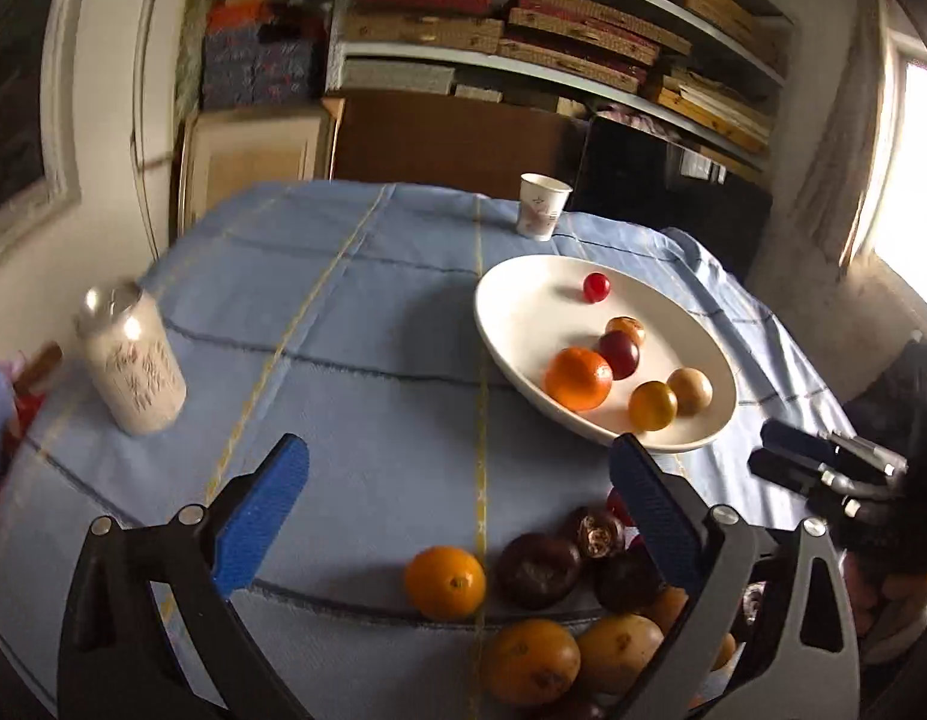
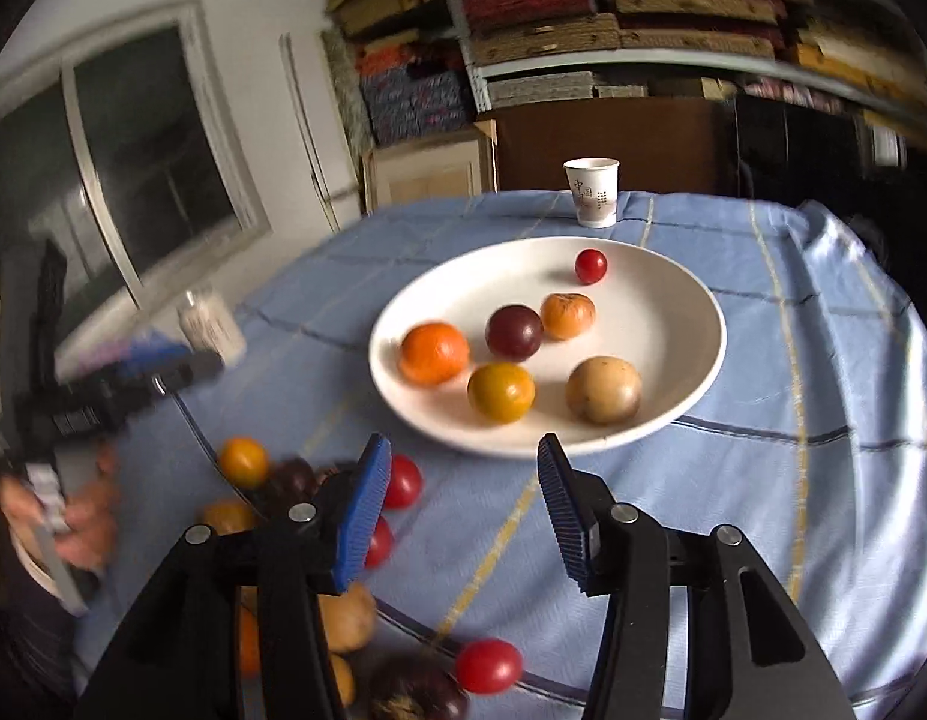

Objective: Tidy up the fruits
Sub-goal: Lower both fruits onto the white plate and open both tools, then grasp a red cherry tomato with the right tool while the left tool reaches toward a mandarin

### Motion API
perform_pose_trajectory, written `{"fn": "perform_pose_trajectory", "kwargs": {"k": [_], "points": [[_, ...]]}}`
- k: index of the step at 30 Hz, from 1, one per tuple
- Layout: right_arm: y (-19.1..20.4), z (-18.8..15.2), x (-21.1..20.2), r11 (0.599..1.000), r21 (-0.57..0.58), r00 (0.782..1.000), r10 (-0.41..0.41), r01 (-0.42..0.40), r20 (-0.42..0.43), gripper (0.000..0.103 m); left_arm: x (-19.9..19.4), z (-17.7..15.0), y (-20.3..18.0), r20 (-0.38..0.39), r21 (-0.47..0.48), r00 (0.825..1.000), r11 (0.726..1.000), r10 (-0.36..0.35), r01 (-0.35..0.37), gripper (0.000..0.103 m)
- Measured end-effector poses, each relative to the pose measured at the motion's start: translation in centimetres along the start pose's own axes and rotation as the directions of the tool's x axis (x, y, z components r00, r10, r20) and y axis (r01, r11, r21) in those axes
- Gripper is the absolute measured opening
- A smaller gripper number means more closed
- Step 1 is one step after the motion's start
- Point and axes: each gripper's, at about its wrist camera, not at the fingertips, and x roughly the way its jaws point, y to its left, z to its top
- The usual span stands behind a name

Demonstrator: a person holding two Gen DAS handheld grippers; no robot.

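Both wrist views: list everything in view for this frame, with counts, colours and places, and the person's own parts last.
plate: one, white, on the cloth, mid-table.
fruits on the plate: six; one small red, one dark purple, two orange, one yellow-orange, one tan.
loose fruits: a pile, count unclear, orange, tan, dark purple and red, near table edge.
paper cup: one, white, upright, far edge.
can: one, white and silver, left of the plate.
tablecloth: one, light blue with stripes.
shelves: stacked flat items, far wall.
left gripper: blue pads, open, empty.
right gripper: blue pads, open, empty.
hand: one, holding the left gripper.
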Motion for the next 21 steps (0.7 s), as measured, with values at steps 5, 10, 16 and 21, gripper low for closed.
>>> {"fn": "perform_pose_trajectory", "kwargs": {"k": [5,10,16,21], "points": [[-0.3,-1.2,-0.4,1.0,0.007,0.998,-0.019,0.019,-0.056,0.052,-0.8,-0.3,1.0,0.013,-0.023,0.997,0.996,0.082,-0.082,0.099],[-1.2,-3.0,-0.3,0.998,0.058,0.991,0.004,0.003,-0.133,0.047,-0.6,-0.8,1.6,-0.032,-0.033,0.998,0.998,0.049,-0.05,0.099],[-1.1,-4.1,-0.5,0.997,0.074,0.985,0.009,0.004,-0.172,0.044,-0.4,-1.1,1.4,-0.046,-0.029,0.997,0.998,0.056,-0.057,0.099],[-1.6,-4.8,-0.2,0.995,0.093,0.979,-0.003,0.022,-0.204,0.043,-0.1,-1.3,1.1,-0.059,-0.018,0.997,0.999,0.05,-0.051,0.099]]}}
